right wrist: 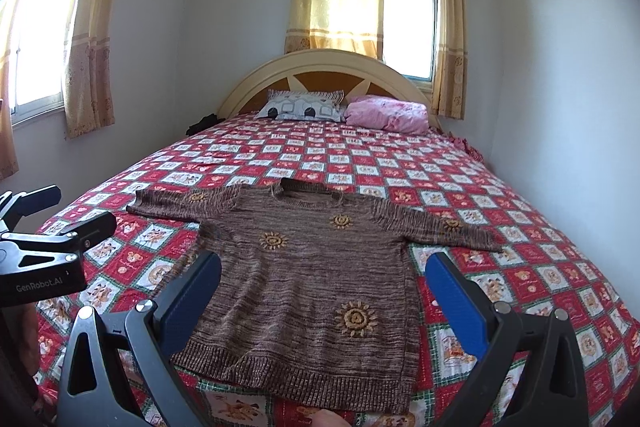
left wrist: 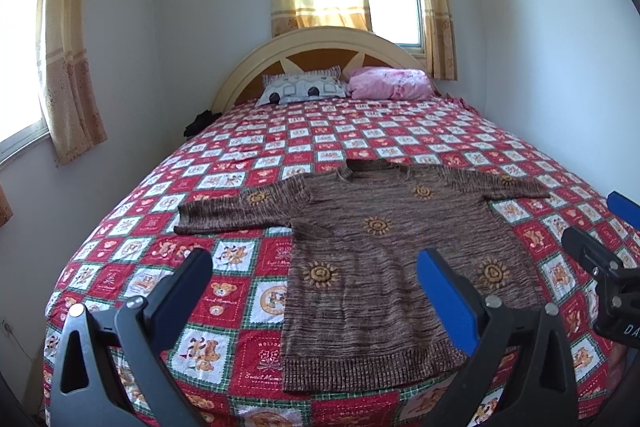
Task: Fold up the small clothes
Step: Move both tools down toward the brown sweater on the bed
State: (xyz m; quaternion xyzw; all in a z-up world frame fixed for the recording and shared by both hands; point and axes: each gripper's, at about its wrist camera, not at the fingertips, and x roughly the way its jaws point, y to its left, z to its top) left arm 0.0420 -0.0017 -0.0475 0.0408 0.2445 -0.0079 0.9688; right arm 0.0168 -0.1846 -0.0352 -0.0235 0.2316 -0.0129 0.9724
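A brown knit sweater (left wrist: 380, 247) (right wrist: 304, 267) with yellow sun motifs lies flat, face up, on the bed. Both sleeves are spread out sideways and the hem is toward me. My left gripper (left wrist: 314, 263) hovers open above the sweater's lower left part and holds nothing. My right gripper (right wrist: 324, 263) is open too, over the lower body of the sweater, also with nothing in it. In the left wrist view the right gripper (left wrist: 600, 223) shows at the right edge. In the right wrist view the left gripper (right wrist: 68, 211) shows at the left edge.
The bed cover (left wrist: 224, 291) (right wrist: 520, 267) is a red and white check with bear prints. A patterned pillow (left wrist: 300, 89) and a pink bundle (left wrist: 388, 83) lie by the curved headboard (right wrist: 332, 67). A dark item (left wrist: 198, 123) sits at the bed's far left edge. Walls stand close on both sides.
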